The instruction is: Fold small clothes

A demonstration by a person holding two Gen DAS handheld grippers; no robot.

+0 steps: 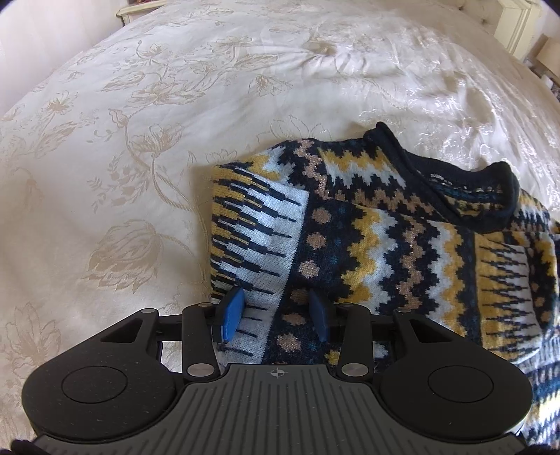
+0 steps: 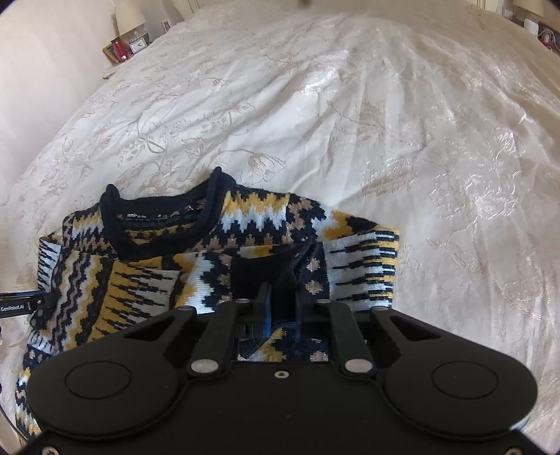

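A knitted sweater (image 1: 385, 227) in navy, yellow and white zigzags lies on the bed, neck opening away from me and both sleeves folded in over the body. My left gripper (image 1: 276, 313) points down at its left side. Its blue pads (image 1: 232, 311) stand partly apart, and the flat fabric between them is not pinched. In the right wrist view, the sweater (image 2: 157, 252) fills the lower left. My right gripper (image 2: 281, 308) is shut on a dark raised fold of the sweater's right side. A part of the left gripper (image 2: 21, 302) shows at the sweater's far left edge.
A cream floral bedspread (image 2: 385, 140) covers the whole bed (image 1: 140, 140) around the sweater. A nightstand (image 2: 122, 49) with a lamp, a clock and a red frame stands at the far left corner. White furniture (image 1: 514, 28) stands beyond the bed's far right.
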